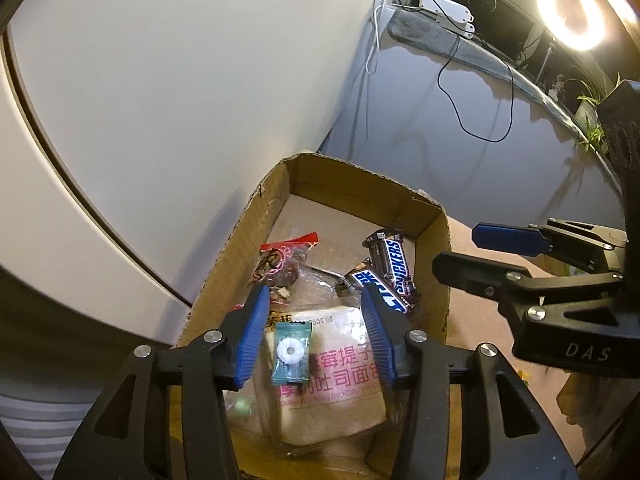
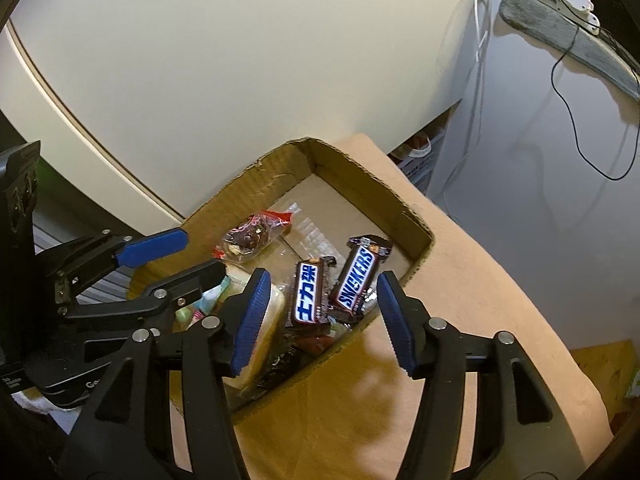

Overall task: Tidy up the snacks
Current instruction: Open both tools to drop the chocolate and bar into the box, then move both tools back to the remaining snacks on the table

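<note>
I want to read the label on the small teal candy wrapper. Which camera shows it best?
The left wrist view: the teal candy lies in full sight on the bread bag between the open fingers of the left gripper. The right wrist view shows at most a pale green scrap behind that gripper, unreadable.

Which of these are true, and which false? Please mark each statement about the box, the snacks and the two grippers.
1. Two Snickers bars lie in the box. True.
2. The left gripper is shut on the mint. False: its jaws are open, and the mint lies on the bread bag.
3. The right gripper holds a bar. False: it is open and holds nothing.
4. A red-topped packet is in the box. True.
5. The box is closed. False: its top is open.
</note>
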Action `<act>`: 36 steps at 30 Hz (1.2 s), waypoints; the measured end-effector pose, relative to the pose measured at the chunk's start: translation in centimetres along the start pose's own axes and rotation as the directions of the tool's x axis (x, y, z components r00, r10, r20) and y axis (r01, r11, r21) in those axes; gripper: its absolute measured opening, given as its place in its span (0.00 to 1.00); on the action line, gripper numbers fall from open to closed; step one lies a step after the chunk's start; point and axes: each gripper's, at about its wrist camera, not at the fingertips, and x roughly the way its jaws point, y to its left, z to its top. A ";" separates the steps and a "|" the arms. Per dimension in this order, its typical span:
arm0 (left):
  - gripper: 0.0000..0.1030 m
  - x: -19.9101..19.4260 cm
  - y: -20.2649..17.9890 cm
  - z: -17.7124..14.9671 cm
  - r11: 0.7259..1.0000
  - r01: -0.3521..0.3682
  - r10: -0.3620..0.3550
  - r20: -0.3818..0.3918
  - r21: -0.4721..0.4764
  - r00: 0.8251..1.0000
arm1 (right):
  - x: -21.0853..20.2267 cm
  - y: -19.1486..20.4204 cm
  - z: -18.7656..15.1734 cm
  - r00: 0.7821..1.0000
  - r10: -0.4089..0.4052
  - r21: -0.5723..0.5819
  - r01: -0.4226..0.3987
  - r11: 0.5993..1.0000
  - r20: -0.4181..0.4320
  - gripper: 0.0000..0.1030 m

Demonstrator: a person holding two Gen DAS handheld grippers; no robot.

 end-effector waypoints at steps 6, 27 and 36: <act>0.51 -0.4 -0.5 -0.2 1.000 0.003 -0.003 0.003 0.015 1.000 | -0.9 -0.8 -0.3 1.000 -0.023 0.024 0.023 0.999 0.005 0.75; 0.56 -3.8 -7.4 -2.8 0.977 0.082 -0.089 0.026 0.199 0.996 | -8.4 -6.1 -7.1 0.991 -0.121 0.162 0.110 0.981 0.059 0.79; 0.56 -2.7 -11.2 -5.2 0.943 0.174 -0.165 -0.057 0.283 0.985 | -11.6 -11.5 -13.6 0.977 -0.213 0.301 0.198 0.933 0.020 0.79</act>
